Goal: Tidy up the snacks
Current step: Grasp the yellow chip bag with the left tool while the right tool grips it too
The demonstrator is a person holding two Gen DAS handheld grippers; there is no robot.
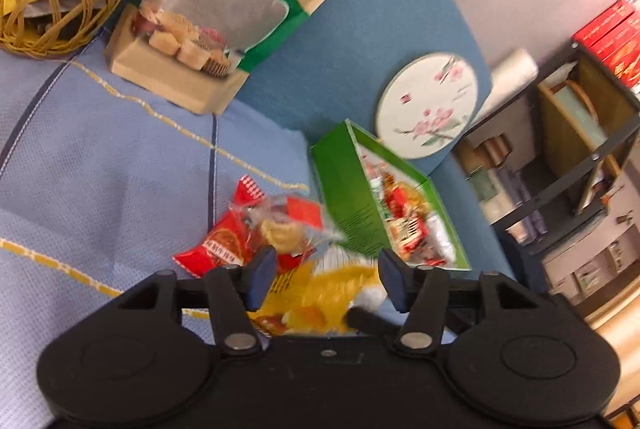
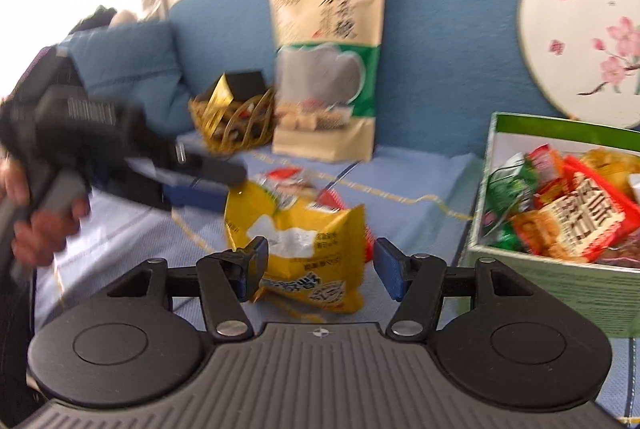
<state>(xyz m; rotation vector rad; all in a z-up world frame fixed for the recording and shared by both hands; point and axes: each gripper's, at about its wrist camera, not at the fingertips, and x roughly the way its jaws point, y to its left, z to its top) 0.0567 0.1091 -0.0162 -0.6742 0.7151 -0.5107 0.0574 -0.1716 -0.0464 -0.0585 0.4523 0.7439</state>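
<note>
Hovering jaws, right gripper (image 2: 318,269): spread wide, holding nothing; the yellow packet (image 2: 298,241) lies between them at lower centre of the right view, so a pinch looks to be the step in hand.
Left gripper (image 1: 326,279): jaws also spread and not holding anything; the same yellow packet (image 1: 320,293) shows between its pads at lower centre of the left view; in the right view this gripper comes in from the left edge, its tips just beside the packet's top.
Loose snacks: a red packet (image 1: 218,249) and a clear-wrapped biscuit (image 1: 280,225) lie against the yellow one on the pale blue quilted cloth (image 1: 100,169), probably awaiting sorting.
Green box (image 2: 560,269): open at the right of the right view, already heaped with packets; likely the destination.
Further out: a tall pouch (image 2: 328,61) leans upright on the blue backrest (image 2: 440,29); a wicker basket (image 2: 236,125) sits left of it; a round flowered fan (image 2: 580,41) rests upper right.
Risk: both grippers crowd one packet; a clash seems possible.
</note>
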